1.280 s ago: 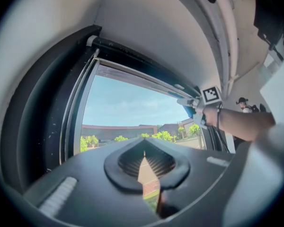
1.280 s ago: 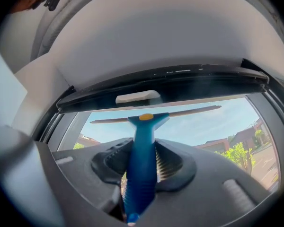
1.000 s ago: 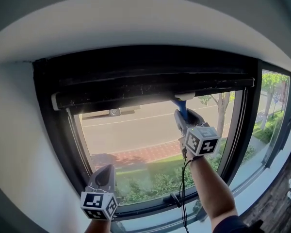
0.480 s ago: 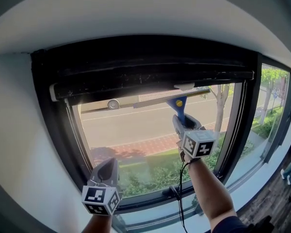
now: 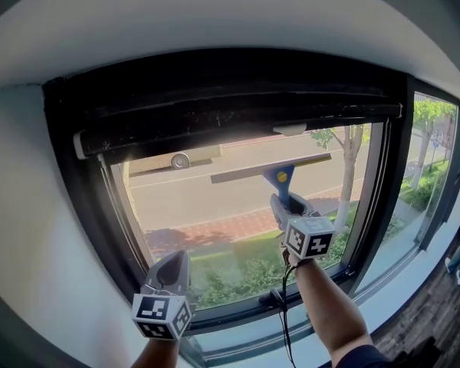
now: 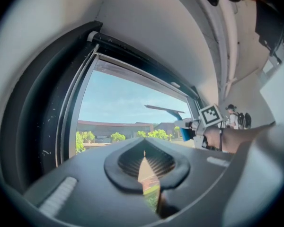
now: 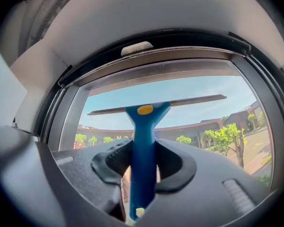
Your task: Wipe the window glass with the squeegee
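Observation:
A blue-handled squeegee (image 5: 280,178) with a long thin blade (image 5: 270,167) rests against the window glass (image 5: 215,205), a little below the top of the pane. My right gripper (image 5: 289,205) is shut on its handle (image 7: 142,160); in the right gripper view the blade (image 7: 156,105) runs across the glass with a slight tilt. My left gripper (image 5: 171,271) hangs low at the window's lower left corner, shut with nothing between its jaws (image 6: 144,167). The left gripper view shows the squeegee (image 6: 166,110) and the right gripper off to the right.
A black window frame (image 5: 84,228) surrounds the pane, with a dark roller bar (image 5: 215,125) along the top. A second pane (image 5: 429,175) continues to the right past a black mullion (image 5: 391,190). A black cable (image 5: 285,320) hangs from my right arm. White wall (image 5: 23,244) lies left.
My right gripper has drawn the squeegee downward from the top edge of the glass. The left gripper has stayed in place.

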{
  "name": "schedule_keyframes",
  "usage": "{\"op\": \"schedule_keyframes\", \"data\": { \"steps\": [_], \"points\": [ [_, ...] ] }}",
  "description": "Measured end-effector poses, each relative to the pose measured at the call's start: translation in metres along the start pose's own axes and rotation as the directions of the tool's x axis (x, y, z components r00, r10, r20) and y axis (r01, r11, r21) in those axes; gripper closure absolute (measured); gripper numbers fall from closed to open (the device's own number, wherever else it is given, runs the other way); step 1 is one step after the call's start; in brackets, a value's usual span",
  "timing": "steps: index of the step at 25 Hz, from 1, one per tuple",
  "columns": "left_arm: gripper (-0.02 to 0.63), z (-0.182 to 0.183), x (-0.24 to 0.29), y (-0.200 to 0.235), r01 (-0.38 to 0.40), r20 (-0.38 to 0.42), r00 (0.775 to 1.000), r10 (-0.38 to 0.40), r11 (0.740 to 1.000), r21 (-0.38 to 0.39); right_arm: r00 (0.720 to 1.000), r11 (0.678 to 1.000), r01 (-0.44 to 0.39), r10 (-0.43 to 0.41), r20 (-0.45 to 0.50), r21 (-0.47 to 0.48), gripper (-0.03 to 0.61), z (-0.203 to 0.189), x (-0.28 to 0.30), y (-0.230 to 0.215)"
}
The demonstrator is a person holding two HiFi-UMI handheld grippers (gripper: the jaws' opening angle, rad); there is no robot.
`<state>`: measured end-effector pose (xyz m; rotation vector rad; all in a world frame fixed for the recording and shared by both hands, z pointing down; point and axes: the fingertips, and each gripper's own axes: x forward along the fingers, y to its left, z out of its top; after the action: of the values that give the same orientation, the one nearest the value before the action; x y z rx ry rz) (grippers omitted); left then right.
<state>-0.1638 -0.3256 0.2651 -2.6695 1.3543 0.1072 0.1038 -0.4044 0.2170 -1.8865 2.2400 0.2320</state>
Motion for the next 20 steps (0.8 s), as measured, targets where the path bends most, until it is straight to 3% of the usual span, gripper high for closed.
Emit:
{"op": "schedule_keyframes", "data": {
  "steps": [20],
  "points": [
    [0.609, -0.013, 0.002, -0.009, 0.001, -0.020, 1.000, -0.001, 1.000, -0.013, 0.981, 0.999, -0.003, 0.012, -0.191, 0.049, 0.445, -0.111, -0.030, -0.006]
  ]
}}
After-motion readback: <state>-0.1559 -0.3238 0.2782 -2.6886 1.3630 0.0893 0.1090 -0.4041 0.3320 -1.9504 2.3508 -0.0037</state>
